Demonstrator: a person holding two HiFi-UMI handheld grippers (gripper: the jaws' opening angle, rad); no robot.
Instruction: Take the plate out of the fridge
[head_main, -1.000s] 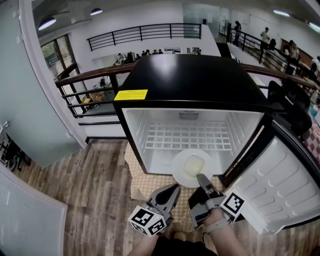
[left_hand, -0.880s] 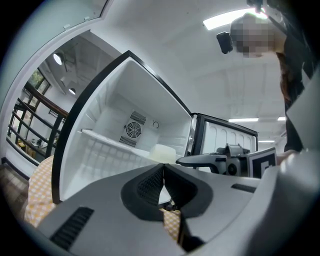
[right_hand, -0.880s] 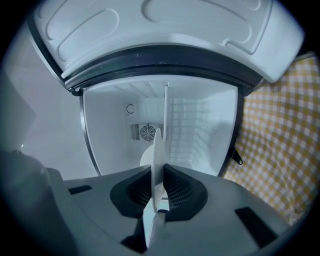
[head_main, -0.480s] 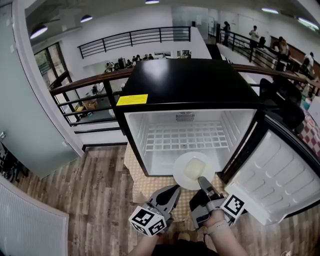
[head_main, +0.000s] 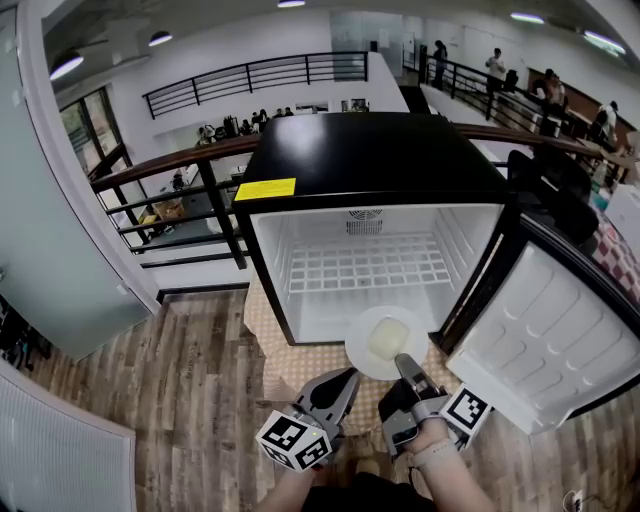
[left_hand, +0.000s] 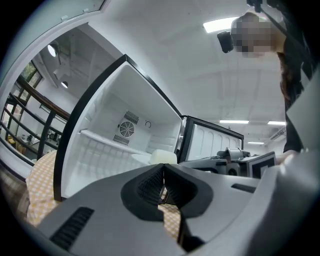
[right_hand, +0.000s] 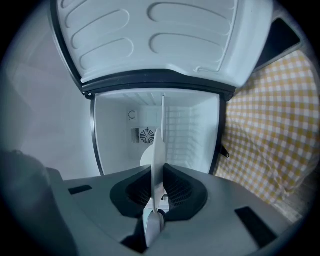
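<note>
Head view, plate (head_main: 385, 340) in right hand-held gripper (head_main: 404, 364)

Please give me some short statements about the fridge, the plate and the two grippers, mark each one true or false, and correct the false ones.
1. The right gripper has its jaws shut on the rim of the plate. True.
2. The fridge door is closed. False: it stands wide open, at the right in the head view.
3. The left gripper also holds the plate. False: its jaws are together with nothing between them.
4. A pale block lies on the plate. True.
5. A yellow label sits on the black top of the fridge. True.
</note>
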